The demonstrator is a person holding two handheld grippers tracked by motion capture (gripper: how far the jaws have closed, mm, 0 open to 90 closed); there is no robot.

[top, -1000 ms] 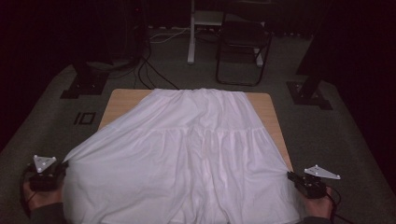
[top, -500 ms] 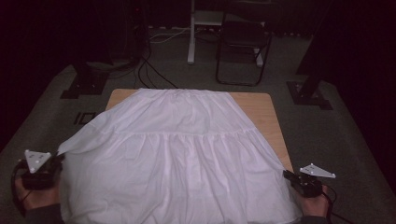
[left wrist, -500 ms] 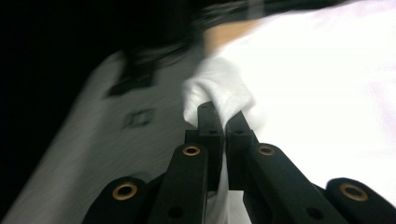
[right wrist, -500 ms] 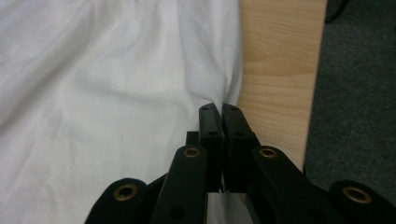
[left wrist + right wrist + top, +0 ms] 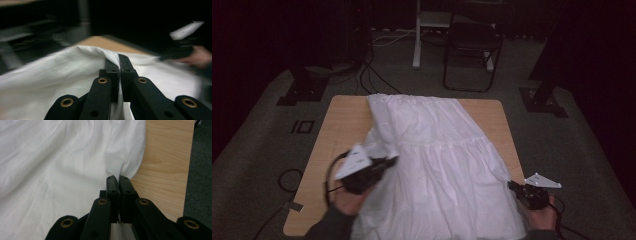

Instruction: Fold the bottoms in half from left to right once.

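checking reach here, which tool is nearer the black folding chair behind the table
Left. The left tool is over the middle of the table, pinching the white cloth. The right tool is at the near right corner, farther from the chair.

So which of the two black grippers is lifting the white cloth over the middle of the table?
The left gripper. It has pulled its edge of the white cloth over the wooden table, while the right gripper holds its corner low at the table's edge.

place: dim studio/lab | cues: stand bases (image 5: 302,90), floor cables (image 5: 377,80), folding chair (image 5: 472,50)
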